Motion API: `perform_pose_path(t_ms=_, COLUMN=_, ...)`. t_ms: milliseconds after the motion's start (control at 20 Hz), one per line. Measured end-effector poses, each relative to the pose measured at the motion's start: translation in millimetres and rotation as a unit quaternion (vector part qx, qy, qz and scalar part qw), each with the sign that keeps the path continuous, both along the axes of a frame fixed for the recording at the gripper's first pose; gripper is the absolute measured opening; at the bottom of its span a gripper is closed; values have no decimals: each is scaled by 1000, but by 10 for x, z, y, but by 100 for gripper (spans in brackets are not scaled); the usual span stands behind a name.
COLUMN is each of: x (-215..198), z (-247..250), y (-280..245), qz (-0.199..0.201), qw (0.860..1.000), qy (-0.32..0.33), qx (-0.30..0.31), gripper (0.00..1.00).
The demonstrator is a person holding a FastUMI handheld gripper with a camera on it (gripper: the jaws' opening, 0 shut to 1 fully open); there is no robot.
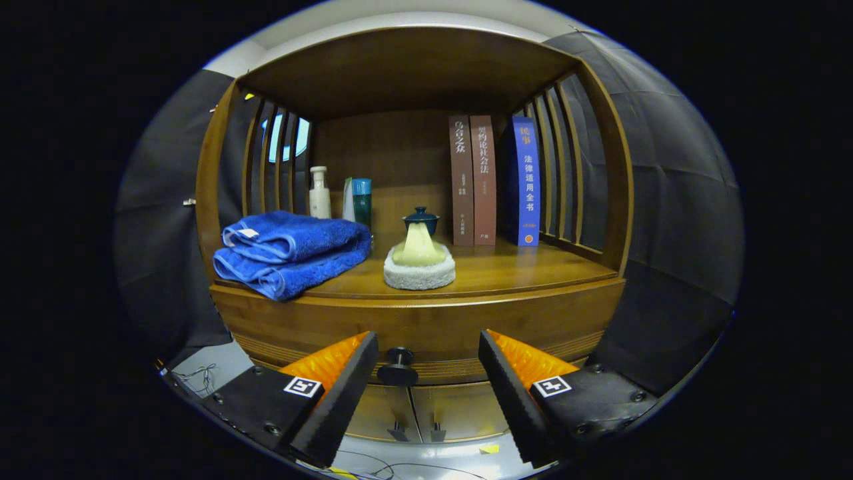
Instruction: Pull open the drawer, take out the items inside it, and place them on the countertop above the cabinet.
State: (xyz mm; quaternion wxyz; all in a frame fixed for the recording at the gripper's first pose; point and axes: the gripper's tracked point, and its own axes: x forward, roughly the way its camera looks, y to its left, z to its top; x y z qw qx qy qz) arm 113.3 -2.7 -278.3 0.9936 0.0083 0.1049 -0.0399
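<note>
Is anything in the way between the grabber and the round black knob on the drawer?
Nothing visible blocks it. The round black knob on the closed wooden drawer front sits in the open gap between the fingers of the open gripper, nearer the left finger, with nothing in front of it.

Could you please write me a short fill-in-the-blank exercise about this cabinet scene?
1. The drawer under the countertop is ____.
2. The claw is open, and the dark round ____ of the drawer sits between its fingers.
3. The folded towel on the countertop is ____ in colour.
4. The number of books standing upright at the back is ____.

Missing words: closed; knob; blue; three
</note>
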Motion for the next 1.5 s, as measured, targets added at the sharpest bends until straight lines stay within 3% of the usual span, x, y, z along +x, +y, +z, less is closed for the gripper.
perform_pose_path(t_ms=750, x=-550, z=1519, y=344, qz=42, qw=997, qy=-64, qx=-11, gripper=99)
perform_pose_path(t_ms=1500, x=-585, z=1535, y=375, qz=40, qw=998, qy=-51, qx=-13, gripper=99)
